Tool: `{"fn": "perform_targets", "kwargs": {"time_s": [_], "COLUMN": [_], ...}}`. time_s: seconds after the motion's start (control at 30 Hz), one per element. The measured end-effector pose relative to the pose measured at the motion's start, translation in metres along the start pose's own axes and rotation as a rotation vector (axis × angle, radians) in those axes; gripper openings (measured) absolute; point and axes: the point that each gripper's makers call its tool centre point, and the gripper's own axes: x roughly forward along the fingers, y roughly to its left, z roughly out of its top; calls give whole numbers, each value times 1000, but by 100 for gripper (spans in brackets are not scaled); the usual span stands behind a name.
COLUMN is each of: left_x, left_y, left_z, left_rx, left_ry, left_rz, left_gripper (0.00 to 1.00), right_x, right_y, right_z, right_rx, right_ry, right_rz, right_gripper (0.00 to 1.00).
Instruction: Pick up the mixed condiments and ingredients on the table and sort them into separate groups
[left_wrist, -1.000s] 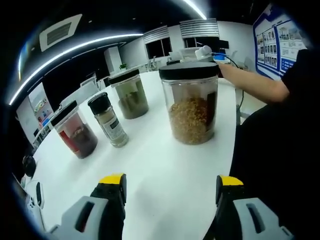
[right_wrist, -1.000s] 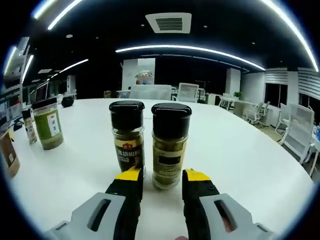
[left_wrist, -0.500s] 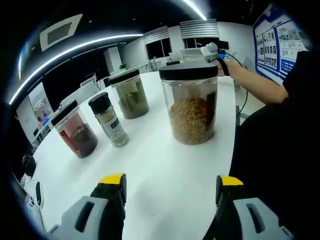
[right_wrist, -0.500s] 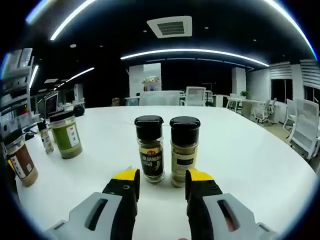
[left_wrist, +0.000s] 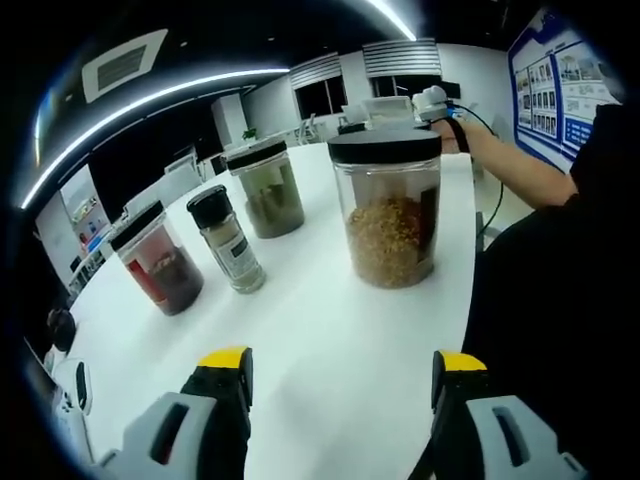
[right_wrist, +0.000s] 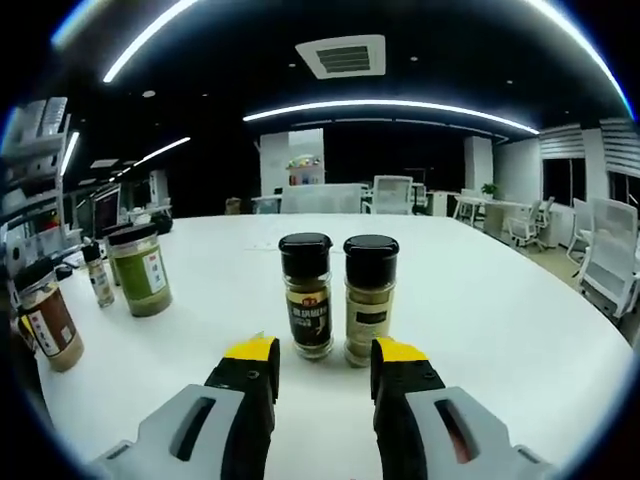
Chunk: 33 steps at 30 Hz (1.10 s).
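Note:
A wide jar of tan grains (left_wrist: 388, 215) with a black lid stands ahead of my left gripper (left_wrist: 342, 365), which is open with bare table between its jaws. Beyond it are a jar of green contents (left_wrist: 268, 187), a small black-capped shaker (left_wrist: 228, 240) and a jar of red contents (left_wrist: 158, 262). In the right gripper view, two small black-capped spice bottles stand side by side, one dark-labelled (right_wrist: 306, 310) and one pale (right_wrist: 370, 312). My right gripper (right_wrist: 324, 352) is open just short of them, touching neither.
The white table (left_wrist: 330, 330) curves away, its edge close on the right beside a person's dark clothing (left_wrist: 560, 300). At the left of the right gripper view stand a green jar (right_wrist: 140, 270), a small shaker (right_wrist: 98, 275) and a brown jar (right_wrist: 45, 325). Office chairs (right_wrist: 600, 270) stand beyond.
My right gripper has backed away from the two small bottles; its jaws flanked the pale one a second ago and now stand clear. The left gripper has barely shifted.

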Motion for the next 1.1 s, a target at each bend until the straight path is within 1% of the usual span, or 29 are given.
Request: {"fn": "perform_targets", "kwargs": {"time_s": [0.07, 0.27, 0.5, 0.67, 0.73, 0.97, 1.03, 1.07, 1.1], "left_x": [-1, -3, -4, -8, -12, -19, -21, -22, -24], "left_y": [1, 5, 8, 14, 20, 30, 34, 37, 38], "left_z": [0, 3, 3, -1, 0, -1, 2, 4, 9], "left_rx": [-1, -2, -13, -28, -38, -54, -67, -75, -84], "left_ry": [0, -9, -15, -20, -29, -45, -62, -79, -108], "left_rz": [4, 23, 33, 50, 67, 102, 117, 126, 125], "left_gripper": [72, 72, 72, 72, 72, 72, 71, 71, 71], "right_x": [-1, -4, -10, -15, -15, -15, -15, -15, -14], "right_y": [2, 4, 8, 18, 21, 24, 24, 25, 26], "right_z": [-1, 0, 6, 10, 12, 12, 12, 12, 11], "right_rx": [-14, -8, -26, -50, -51, -54, -50, -49, -47], "right_ry": [6, 2, -21, -42, -57, -66, -69, -72, -72], "right_rz": [6, 10, 2, 25, 37, 49, 52, 57, 62], "right_gripper": [37, 37, 37, 37, 38, 38, 38, 38, 38]}}
